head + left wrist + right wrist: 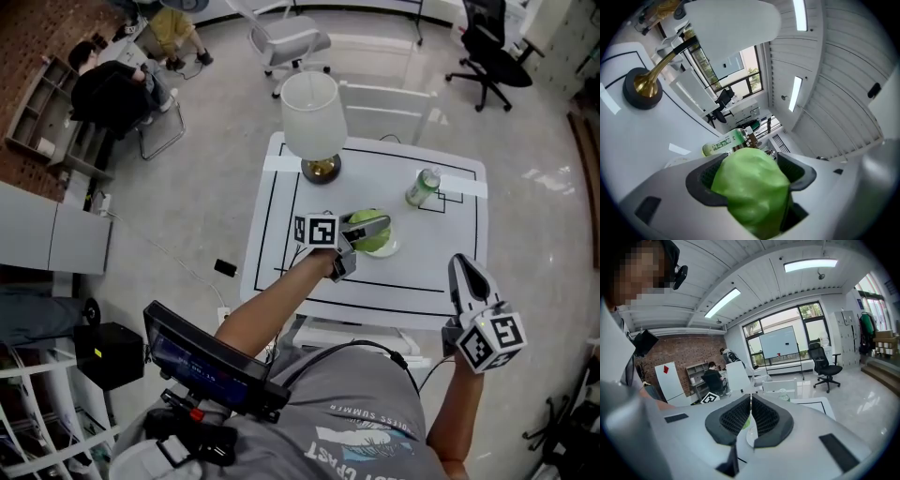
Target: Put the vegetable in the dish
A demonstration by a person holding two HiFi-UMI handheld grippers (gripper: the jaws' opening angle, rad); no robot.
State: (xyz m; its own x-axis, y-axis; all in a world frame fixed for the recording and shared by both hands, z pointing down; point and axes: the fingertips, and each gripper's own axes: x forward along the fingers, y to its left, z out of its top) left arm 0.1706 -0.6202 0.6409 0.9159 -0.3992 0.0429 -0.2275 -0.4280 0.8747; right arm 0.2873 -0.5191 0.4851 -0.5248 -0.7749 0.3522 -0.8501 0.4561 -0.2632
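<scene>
Our left claw (368, 225) pinches the green vegetable (752, 187) at the dish (390, 250), mid-counter (281, 244). Right claw (750, 420) is pressed together at 4 o'clock. The bottle (423, 187) label is unreadable.

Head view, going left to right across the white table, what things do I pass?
Lamp → green vegetable, clamped in the left gripper → green bottle → right gripper. The dish overlaps the vegetable in this view, so it is left out.
</scene>
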